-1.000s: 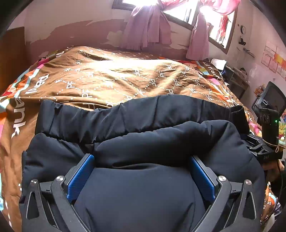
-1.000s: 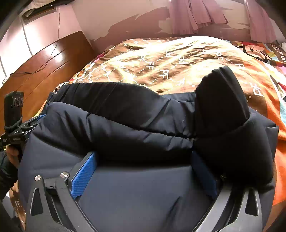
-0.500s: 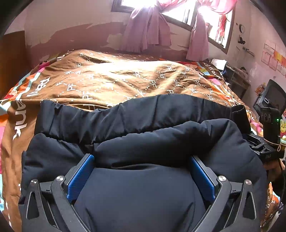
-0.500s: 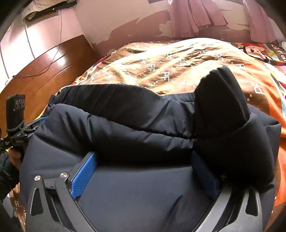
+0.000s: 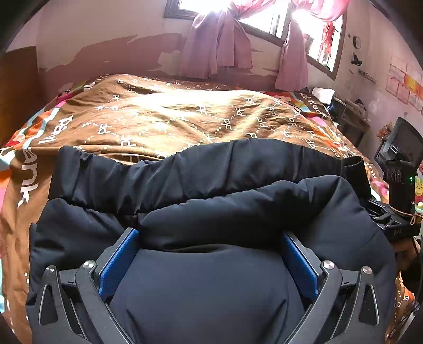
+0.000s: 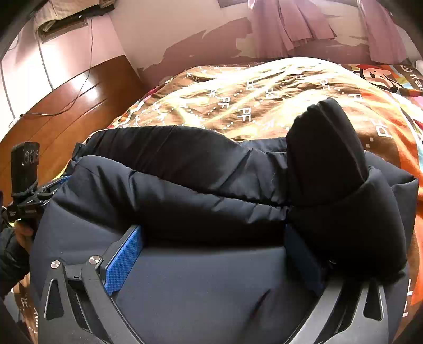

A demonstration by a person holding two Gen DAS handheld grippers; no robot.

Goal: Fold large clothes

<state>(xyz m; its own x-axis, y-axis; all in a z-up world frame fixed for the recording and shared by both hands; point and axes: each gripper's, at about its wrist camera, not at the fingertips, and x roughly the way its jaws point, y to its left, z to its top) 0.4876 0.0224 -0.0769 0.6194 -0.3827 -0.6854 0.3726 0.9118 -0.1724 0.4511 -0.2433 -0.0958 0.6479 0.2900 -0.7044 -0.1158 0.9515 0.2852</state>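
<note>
Left wrist view: over the last second the bed (image 5: 158,124) has slid down a little in frame and more of the wall under the window (image 5: 264,16) shows, so we judge our left tongs (image 5: 210,250) have tipped up or risen slightly. The dark padded jacket (image 5: 211,211) keeps the same shape between the pads. That tells us the bundle is being carried or lifted as one piece, not opened or refolded; the fold looks mostly made. The jaws stand wide, blue pads at 9 and 3 o'clock, with the thick jacket roll filling the gap and bulging over the tips toward 12 o'clock. Whether they press it or merely cradle it we cannot tell. The right tongs (image 5: 399,211) show at 3 o'clock against the jacket's edge.

Right wrist view: the change is equally small, the wooden headboard (image 6: 66,105) having shifted a touch lower. Our right tongs (image 6: 214,247) likewise have their jaws spread with the jacket (image 6: 185,190) packed between them, a sleeve or collar end (image 6: 327,148) standing up at 1 o'clock. The jacket lies at the near edge of the bed (image 6: 264,90), draped over both tools. The left tongs (image 6: 25,195) sit at 9 o'clock at the other end of the bundle.
</note>
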